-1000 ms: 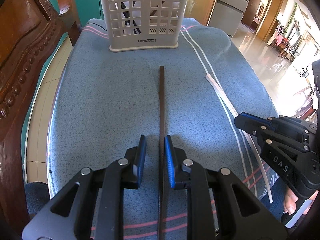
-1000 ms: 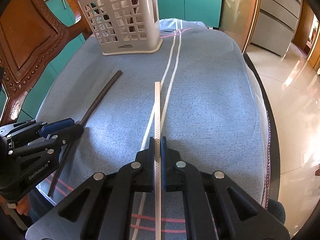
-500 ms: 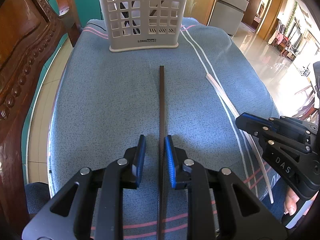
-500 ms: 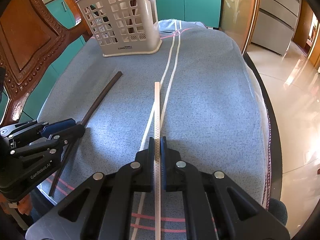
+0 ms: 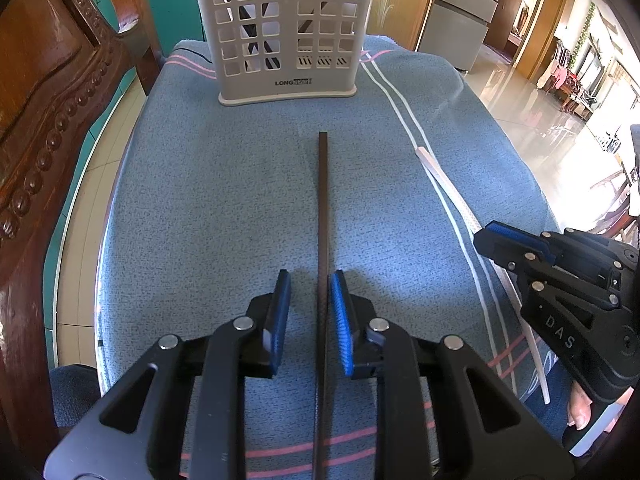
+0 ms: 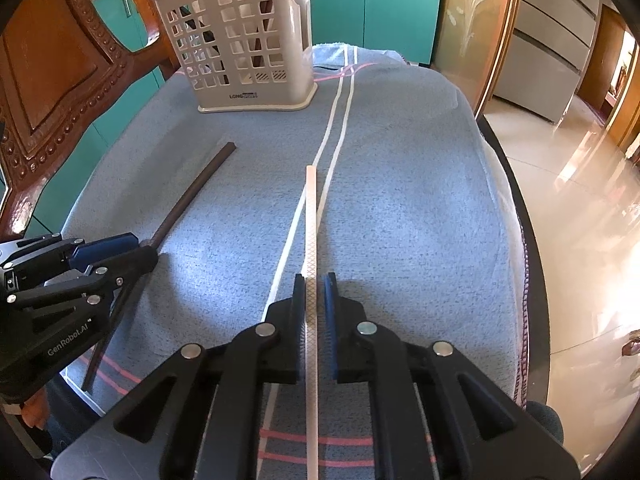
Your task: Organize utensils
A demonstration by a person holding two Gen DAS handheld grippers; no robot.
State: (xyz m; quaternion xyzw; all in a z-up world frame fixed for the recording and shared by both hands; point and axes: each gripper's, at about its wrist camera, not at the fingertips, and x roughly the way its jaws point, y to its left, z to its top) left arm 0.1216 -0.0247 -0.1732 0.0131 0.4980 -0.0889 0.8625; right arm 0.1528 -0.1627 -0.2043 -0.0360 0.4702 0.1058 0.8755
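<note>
The long dark brown square-section chopstick [image 5: 322, 216] lies flat on the blue towelling cloth with pink and white stripes [image 5: 208, 208], pointing at the pale grey slotted plastic utensil basket [image 5: 286, 28] that stands at the far end of the cloth. The left gripper [image 5: 309, 312] straddles this chopstick near its near end, its blue pads parted with a clear gap on the left side and the right pad close to or touching the stick, so it grips nothing firmly. The right gripper [image 6: 315, 312] has its pads nearly closed on the slim white lattice-textured chopstick [image 6: 310, 224], which lies along the cloth's white stripes; whether they press it I cannot tell for certain. Both sticks look light, rigid and thin, likely to pivot or slip if held at one end, so a hold nearer the middle with a square pinch on flat faces seems wiser
</note>
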